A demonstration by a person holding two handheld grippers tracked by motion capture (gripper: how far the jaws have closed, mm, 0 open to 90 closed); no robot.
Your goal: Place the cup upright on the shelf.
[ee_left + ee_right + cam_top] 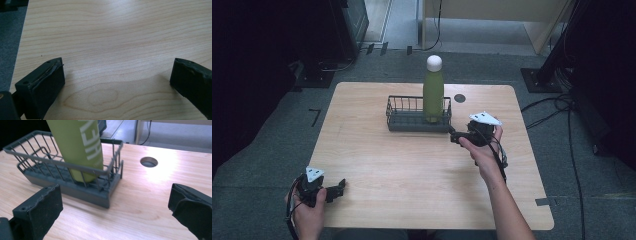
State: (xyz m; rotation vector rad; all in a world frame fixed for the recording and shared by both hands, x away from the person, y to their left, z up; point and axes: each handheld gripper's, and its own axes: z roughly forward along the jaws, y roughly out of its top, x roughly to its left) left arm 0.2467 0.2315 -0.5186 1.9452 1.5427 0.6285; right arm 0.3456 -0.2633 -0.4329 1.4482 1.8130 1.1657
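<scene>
A green bottle (433,95) with a white cap stands upright in the right end of a dark wire basket (404,120) at the back middle of the table. In the right gripper view the green bottle (80,147) rises out of the wire basket (50,162), a short way ahead of the jaws. My right gripper (455,136) is open just off the basket's right front corner, holding nothing. My left gripper (339,188) is open at the table's near left corner, over bare wood (117,62).
A round cable hole (459,98) sits in the wooden table (412,170) just right of the basket; the same hole (149,161) lies beyond my right jaws. Cables and stand bases lie on the grey floor around the table.
</scene>
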